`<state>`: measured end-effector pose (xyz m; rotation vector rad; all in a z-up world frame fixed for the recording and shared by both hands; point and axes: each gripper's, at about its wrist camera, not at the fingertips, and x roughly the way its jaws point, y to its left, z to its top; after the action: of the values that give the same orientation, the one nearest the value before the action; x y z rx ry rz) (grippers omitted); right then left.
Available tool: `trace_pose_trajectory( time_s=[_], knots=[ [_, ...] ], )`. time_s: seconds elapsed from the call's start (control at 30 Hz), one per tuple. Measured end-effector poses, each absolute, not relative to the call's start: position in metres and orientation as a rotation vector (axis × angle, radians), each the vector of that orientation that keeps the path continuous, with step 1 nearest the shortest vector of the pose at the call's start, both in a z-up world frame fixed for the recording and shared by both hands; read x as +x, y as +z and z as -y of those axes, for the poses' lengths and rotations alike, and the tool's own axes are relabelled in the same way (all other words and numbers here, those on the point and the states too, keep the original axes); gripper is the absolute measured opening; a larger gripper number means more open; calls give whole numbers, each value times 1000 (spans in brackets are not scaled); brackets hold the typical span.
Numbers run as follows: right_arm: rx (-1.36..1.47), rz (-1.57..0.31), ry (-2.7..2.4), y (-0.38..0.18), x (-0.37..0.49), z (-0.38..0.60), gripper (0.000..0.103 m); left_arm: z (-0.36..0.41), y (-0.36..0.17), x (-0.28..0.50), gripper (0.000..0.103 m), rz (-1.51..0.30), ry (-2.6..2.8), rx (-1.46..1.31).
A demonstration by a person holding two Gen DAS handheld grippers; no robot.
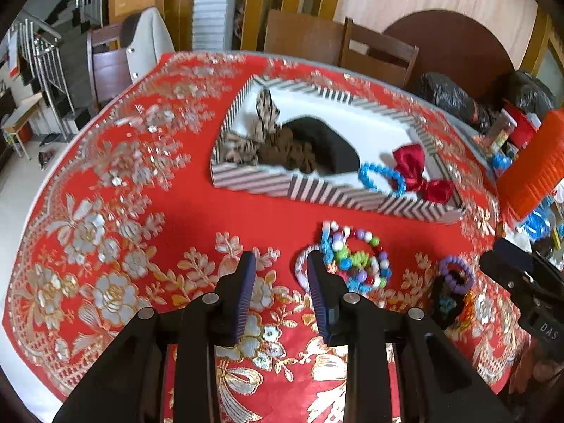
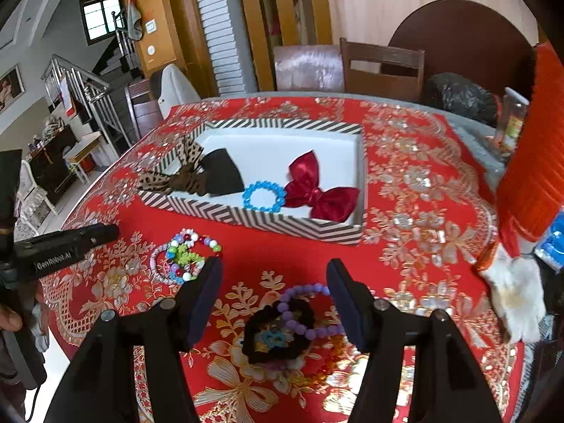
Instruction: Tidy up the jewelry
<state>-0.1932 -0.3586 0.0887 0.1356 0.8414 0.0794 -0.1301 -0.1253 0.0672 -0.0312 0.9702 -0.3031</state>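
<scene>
A striped tray (image 1: pixel 317 194) (image 2: pixel 268 220) on the red tablecloth holds a leopard bow (image 1: pixel 261 130), a black bow (image 2: pixel 222 172), a blue bead bracelet (image 1: pixel 380 176) (image 2: pixel 263 195) and a red bow (image 1: pixel 419 172) (image 2: pixel 317 190). A pile of coloured bead bracelets (image 1: pixel 356 261) (image 2: pixel 185 255) lies in front of the tray. My left gripper (image 1: pixel 280 264) is open and empty just left of that pile. A purple bead bracelet (image 2: pixel 306 308) (image 1: pixel 456 275) and a black scrunchie (image 2: pixel 278 338) lie together. My right gripper (image 2: pixel 275 275) is open and empty above them.
An orange ribbed object (image 2: pixel 532 162) (image 1: pixel 532 165), a white furry thing (image 2: pixel 518 299) and black bags (image 2: pixel 461 97) crowd the table's right side. Wooden chairs (image 2: pixel 382 67) stand behind the table. The table's left edge drops to the floor.
</scene>
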Motion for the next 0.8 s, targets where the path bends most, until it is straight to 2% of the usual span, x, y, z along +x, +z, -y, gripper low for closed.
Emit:
trace_pose_trajectory(
  time_s=[0.2, 0.5, 0.63, 0.8],
  knots=[
    [106, -931, 186, 63, -157, 334, 53, 127, 47, -124, 27, -1035, -318, -37],
    [-6, -1032, 254, 25, -109, 296, 30, 133, 34, -115, 27, -1072, -332, -25],
    [-38, -1028, 216, 21, -109, 301, 10, 141, 30, -111, 27, -1084, -345, -13],
    [41, -1031, 154, 23, -122, 338, 10, 150, 24, -107, 27, -1090, -350, 9]
  ],
)
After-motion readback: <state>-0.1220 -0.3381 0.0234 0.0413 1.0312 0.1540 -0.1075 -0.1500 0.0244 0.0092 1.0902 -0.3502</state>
